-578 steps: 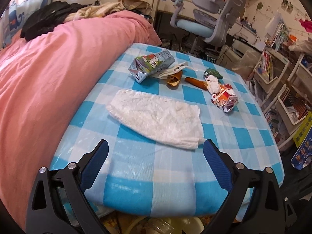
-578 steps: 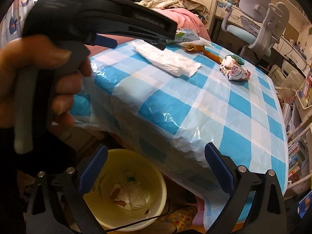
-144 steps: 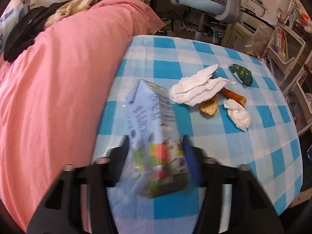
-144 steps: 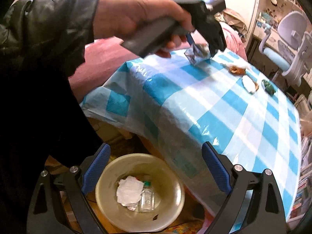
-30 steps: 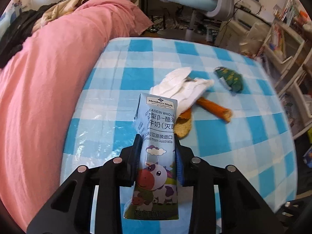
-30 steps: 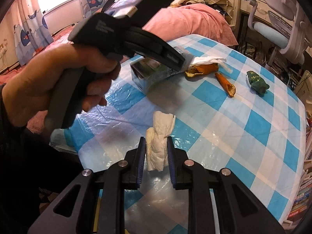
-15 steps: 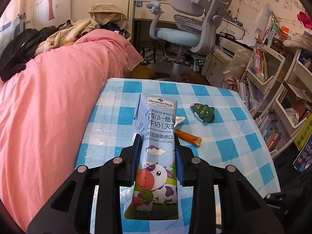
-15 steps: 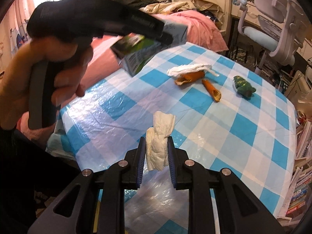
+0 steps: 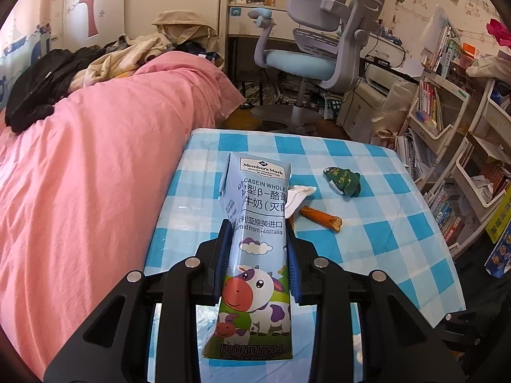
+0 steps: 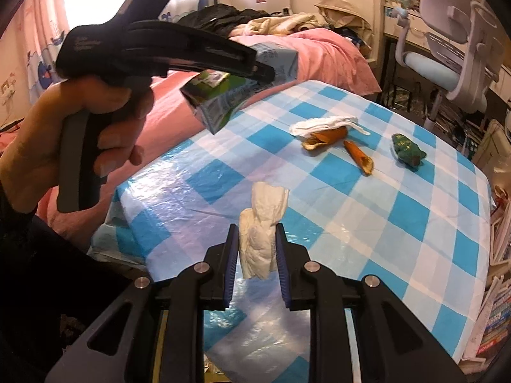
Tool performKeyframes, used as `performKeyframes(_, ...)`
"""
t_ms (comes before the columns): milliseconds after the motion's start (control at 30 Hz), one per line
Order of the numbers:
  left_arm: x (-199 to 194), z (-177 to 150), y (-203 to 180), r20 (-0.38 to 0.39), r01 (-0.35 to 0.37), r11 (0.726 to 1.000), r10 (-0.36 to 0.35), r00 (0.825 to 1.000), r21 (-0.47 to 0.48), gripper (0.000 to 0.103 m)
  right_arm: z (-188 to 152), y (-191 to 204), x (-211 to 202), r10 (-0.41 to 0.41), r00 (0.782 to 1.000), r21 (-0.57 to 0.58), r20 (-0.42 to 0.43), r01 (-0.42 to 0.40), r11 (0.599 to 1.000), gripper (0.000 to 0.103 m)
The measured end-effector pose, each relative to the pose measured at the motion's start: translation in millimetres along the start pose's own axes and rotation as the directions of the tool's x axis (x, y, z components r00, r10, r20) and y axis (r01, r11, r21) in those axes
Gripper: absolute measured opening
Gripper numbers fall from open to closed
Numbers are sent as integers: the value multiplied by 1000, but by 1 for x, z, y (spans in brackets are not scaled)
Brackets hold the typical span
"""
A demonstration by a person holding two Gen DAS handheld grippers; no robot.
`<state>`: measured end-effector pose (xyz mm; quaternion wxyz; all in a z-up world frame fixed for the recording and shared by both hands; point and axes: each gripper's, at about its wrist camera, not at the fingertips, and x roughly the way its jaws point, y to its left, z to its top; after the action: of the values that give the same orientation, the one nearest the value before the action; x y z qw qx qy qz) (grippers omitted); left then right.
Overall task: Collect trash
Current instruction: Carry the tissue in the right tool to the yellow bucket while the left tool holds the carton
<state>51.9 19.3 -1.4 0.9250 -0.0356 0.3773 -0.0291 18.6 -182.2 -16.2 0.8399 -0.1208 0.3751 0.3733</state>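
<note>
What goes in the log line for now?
left gripper: shut on milk carton | right gripper: shut on tissue wad | both above table

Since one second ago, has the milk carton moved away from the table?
Yes. The milk carton, held in the left gripper, now hangs above the checked tablecloth, where before it was low beside the peel.

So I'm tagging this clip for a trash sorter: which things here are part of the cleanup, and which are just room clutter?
Part of the job:
- milk carton, in the left gripper
- wadded tissue, in the right gripper
- white tissue
- orange peels
- green wrapper

Just lying about:
- pink bedding
- desk chair
- bookshelves
</note>
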Motion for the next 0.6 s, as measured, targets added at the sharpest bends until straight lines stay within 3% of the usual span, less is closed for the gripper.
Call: performKeyframes(600, -6, -8, 6, -9, -11, 1000, 11, 1000, 2, 30, -7, 15, 7, 15, 1000, -8, -16, -15, 1000, 24)
